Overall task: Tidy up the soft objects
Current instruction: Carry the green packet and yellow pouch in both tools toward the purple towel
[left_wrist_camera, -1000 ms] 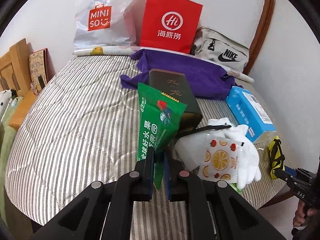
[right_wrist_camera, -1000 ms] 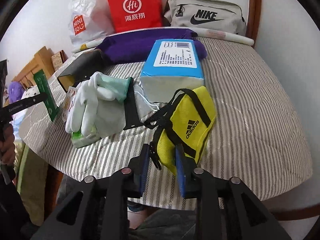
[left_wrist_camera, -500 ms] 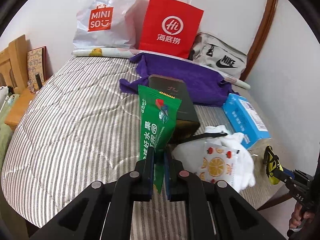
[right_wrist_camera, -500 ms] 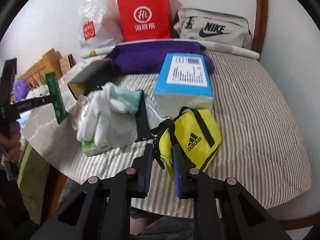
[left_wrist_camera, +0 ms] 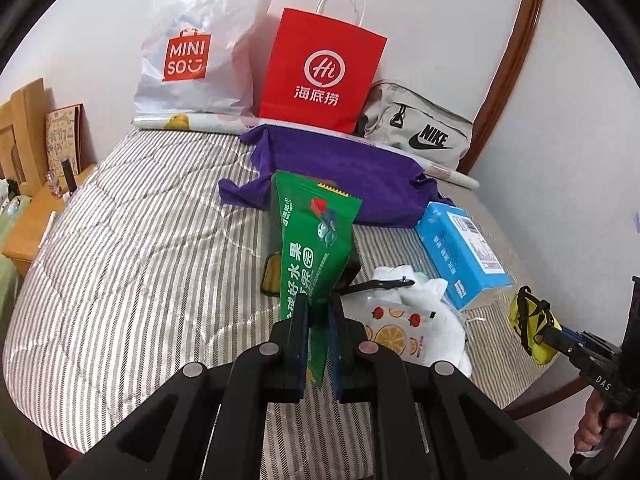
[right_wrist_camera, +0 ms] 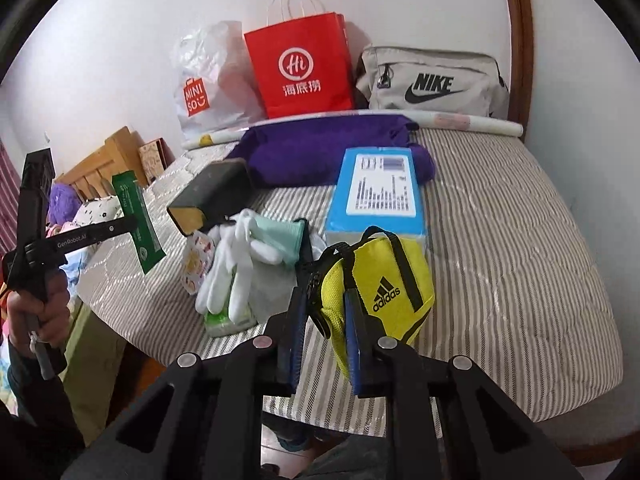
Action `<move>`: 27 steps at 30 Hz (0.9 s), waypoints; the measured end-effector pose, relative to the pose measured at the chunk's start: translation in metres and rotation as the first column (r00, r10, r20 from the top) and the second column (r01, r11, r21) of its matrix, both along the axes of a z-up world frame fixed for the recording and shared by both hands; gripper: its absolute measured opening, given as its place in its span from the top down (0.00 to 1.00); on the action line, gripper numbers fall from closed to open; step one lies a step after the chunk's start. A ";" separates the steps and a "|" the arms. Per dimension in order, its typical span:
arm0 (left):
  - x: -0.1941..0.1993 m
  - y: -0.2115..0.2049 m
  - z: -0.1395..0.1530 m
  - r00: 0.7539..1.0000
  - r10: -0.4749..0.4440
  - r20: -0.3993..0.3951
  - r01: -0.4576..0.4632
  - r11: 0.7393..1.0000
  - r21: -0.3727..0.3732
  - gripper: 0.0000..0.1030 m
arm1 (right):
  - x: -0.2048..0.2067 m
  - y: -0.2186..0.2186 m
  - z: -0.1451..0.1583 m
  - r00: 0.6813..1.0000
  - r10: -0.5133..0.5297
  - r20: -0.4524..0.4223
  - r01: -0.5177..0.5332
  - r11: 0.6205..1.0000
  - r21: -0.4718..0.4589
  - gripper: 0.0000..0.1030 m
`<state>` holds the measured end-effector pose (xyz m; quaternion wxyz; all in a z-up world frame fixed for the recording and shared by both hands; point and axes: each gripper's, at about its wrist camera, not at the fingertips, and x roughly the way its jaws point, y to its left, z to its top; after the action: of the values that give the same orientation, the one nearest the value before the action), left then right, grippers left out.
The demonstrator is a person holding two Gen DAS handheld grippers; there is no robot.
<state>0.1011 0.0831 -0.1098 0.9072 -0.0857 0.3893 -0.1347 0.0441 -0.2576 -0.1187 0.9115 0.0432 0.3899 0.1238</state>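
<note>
My left gripper (left_wrist_camera: 318,304) is shut on the lower end of a green snack packet (left_wrist_camera: 316,248), which stands upright above the striped bed (left_wrist_camera: 140,260). In the right wrist view the same packet (right_wrist_camera: 138,220) hangs in the air at the left, off the bed's edge. My right gripper (right_wrist_camera: 326,300) is shut on a yellow Adidas pouch (right_wrist_camera: 384,280), pinching its zip side, and the pouch is lifted clear of the cover. White gloves (right_wrist_camera: 232,264) and an orange-print wipe pack (left_wrist_camera: 396,336) lie in a pile between the two grippers.
A blue tissue pack (right_wrist_camera: 378,196), a dark box (right_wrist_camera: 212,196) and a purple cloth (left_wrist_camera: 340,172) lie mid-bed. A red paper bag (left_wrist_camera: 324,76), a Miniso bag (left_wrist_camera: 188,56) and a grey Nike bag (left_wrist_camera: 420,136) line the wall. A wooden nightstand (left_wrist_camera: 28,232) is left.
Both grippers rose with their loads. The yellow pouch came up off the bed as the right jaws tightened on it. The green packet went higher.
</note>
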 end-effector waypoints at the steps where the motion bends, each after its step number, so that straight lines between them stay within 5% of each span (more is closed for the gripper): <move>1: 0.000 0.000 0.003 1.000 -0.001 0.004 0.001 1.000 0.000 0.91 | 0.000 0.000 0.004 1.000 0.003 0.007 -0.003 1.000 0.004 0.82; 15: 0.028 -0.014 0.047 0.998 0.001 0.066 -0.002 1.000 0.019 0.91 | 0.050 0.005 0.050 0.995 0.054 0.086 -0.053 0.998 -0.018 0.82; 27: 0.091 -0.025 0.061 0.998 0.003 0.065 -0.006 0.999 0.041 0.91 | 0.122 -0.003 0.066 0.993 0.052 0.107 -0.051 0.999 -0.018 0.82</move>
<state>0.1918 0.0585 -0.0483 0.9211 -0.0636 0.3623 -0.1274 0.1659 -0.2602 -0.0531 0.9279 0.0194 0.3425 0.1463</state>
